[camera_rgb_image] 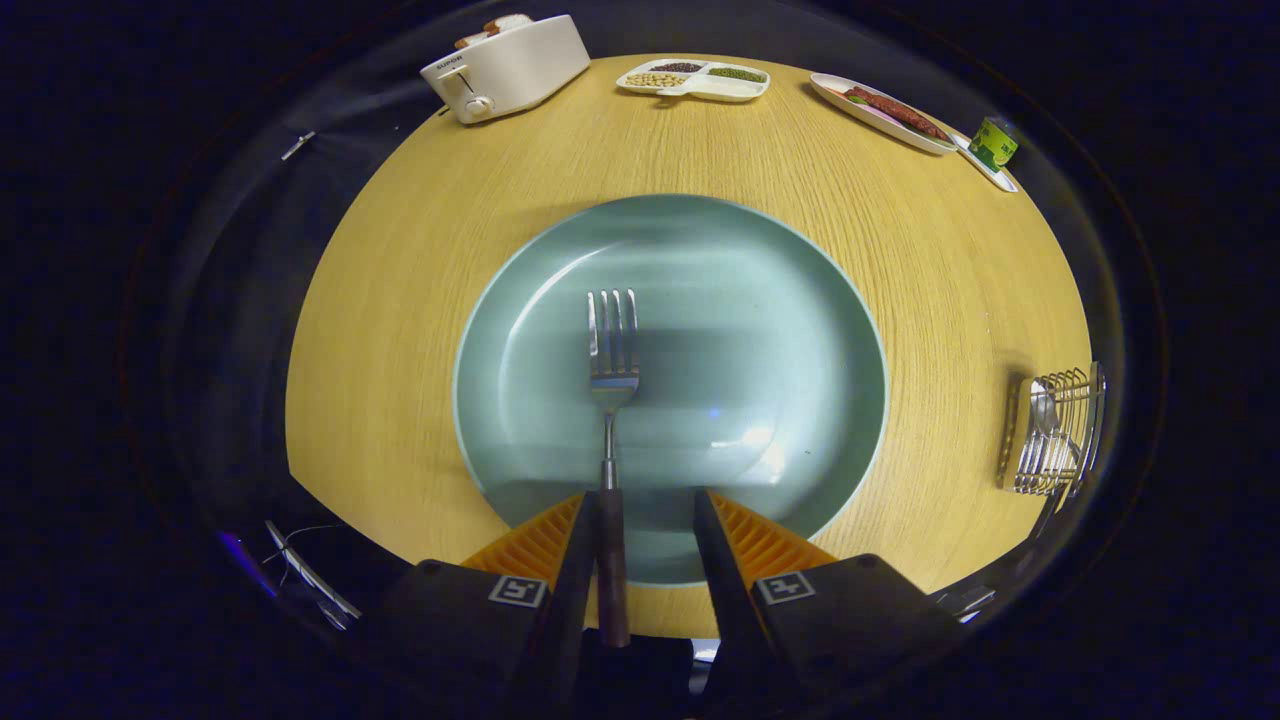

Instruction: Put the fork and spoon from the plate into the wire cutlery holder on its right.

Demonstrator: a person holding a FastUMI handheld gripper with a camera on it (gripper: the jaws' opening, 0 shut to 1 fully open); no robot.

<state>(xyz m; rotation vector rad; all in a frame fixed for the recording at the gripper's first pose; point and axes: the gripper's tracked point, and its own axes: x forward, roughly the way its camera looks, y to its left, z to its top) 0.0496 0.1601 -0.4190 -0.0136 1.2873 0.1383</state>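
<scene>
A metal fork (612, 372) lies on the pale green plate (790, 310), tines pointing away from me and its dark handle running back toward me. My gripper (646, 496) hangs over the plate's near rim, open. The handle sits between the fingers, close against the left finger (580, 560), with a wide gap to the right one. To the right of the plate, at the table's edge, stands the wire cutlery holder (1060, 435). A spoon (1043, 408) rests in it.
The round wooden table (400, 330) carries a white toaster (505, 65) at the far left, a divided dish of beans (693, 80) at the back, and a plate of sausages (880, 110) with a green can (993, 143) at the far right.
</scene>
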